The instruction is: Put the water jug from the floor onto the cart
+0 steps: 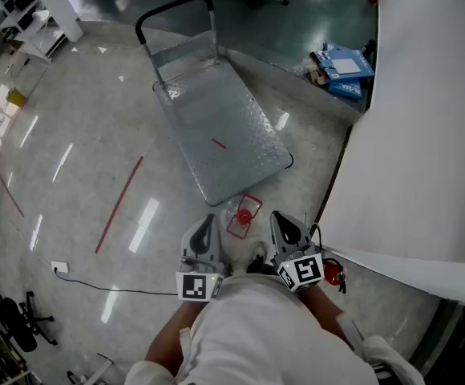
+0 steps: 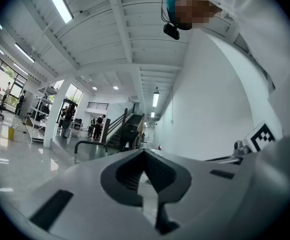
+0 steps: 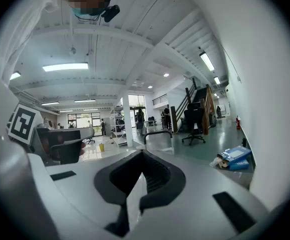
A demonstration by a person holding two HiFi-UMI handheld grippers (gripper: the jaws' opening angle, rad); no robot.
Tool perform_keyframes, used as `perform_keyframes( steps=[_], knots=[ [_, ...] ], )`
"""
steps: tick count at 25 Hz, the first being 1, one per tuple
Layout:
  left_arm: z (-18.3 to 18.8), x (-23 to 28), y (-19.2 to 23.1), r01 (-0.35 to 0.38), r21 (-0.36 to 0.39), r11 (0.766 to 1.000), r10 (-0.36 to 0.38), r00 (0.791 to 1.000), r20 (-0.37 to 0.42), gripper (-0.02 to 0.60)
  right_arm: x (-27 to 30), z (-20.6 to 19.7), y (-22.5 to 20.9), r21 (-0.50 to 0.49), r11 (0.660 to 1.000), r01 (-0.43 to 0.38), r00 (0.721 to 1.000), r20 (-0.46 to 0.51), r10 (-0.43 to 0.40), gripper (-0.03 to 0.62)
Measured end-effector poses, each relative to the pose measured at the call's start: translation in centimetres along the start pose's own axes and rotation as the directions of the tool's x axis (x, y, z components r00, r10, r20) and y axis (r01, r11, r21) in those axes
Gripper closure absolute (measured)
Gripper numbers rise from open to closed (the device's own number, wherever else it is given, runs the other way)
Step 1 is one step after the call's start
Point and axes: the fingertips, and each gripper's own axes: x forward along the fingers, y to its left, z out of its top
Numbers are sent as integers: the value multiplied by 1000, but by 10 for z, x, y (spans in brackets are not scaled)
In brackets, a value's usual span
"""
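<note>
Both of my tools are empty with their jaws together: the left tool and the right tool are held low in front of me, pointing roughly level, and each tool's own view shows its tips meeting with nothing between them. The water jug looks like the clear thing with a red cap on the floor, just ahead of the tools and just beside the near edge of the cart; it is small from the head view, so I can't be sure of its shape.

The first risk I see is reaching in with the jaws closed; they would only nudge the jug, perhaps tipping it or pushing it against the cart. A clear, smooth jug may also be slippery and heavy if full; clamping one side only could let it swing or drop during the lift, so I'd want both tools on it. The cart probably rolls; setting the load down on its near lip could push it away, leaving the jug half on. The white wall is close on my right; my elbow could catch it.
</note>
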Motion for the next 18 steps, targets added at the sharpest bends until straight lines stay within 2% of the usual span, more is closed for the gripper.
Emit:
perform_keyframes(
  steps=[14, 18],
  knots=[
    [-1, -1, 3, -5, 3, 1000, 5, 1000, 2, 578, 2, -1, 0, 13, 1000, -2, 1000, 16, 1, 583],
    [1, -3, 9, -12, 17, 1000, 12, 1000, 7, 578, 15, -20, -4, 9, 1000, 20, 998, -65, -20, 582]
  ],
)
